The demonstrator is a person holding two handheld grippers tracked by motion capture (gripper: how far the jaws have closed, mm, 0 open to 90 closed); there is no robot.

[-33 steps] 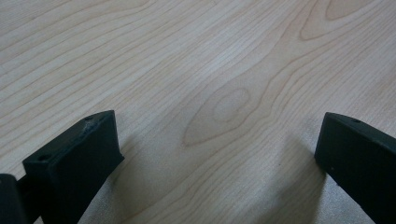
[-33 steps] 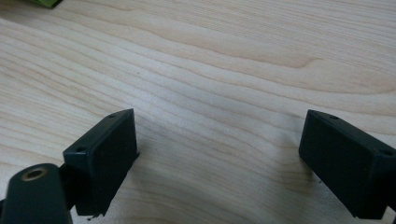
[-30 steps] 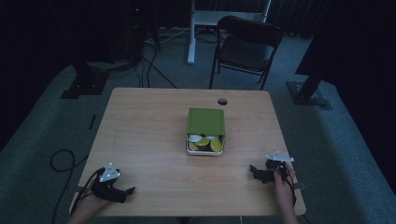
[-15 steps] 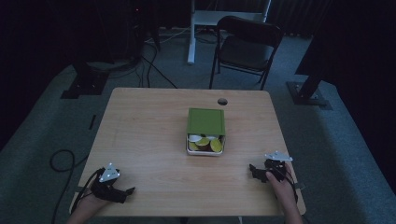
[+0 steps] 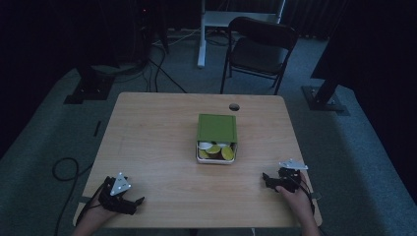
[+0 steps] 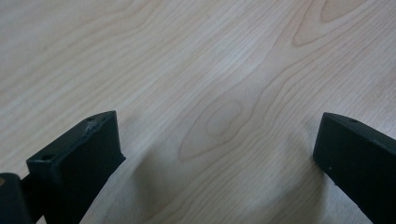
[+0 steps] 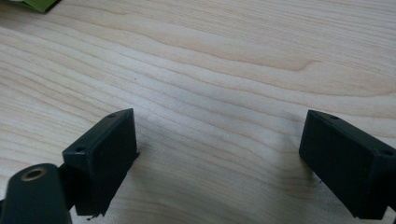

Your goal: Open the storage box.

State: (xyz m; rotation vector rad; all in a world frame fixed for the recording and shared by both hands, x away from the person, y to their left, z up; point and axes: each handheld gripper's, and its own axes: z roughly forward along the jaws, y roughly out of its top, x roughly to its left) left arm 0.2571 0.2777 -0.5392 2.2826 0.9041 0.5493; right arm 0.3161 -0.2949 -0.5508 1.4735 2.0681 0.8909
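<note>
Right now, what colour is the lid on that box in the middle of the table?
Green. The lid half covers the white box, best seen in the high view.

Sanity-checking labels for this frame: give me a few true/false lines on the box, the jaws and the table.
1. The green lid covers the box fully. False: it is slid back, with round yellow and white pieces showing at the near end.
2. Both grippers rest near the table's near edge. True.
3. The left gripper holds a piece. False: its jaws stand open over bare wood.
4. The right gripper is open. True.
5. A hole sits beyond the box. True.
</note>
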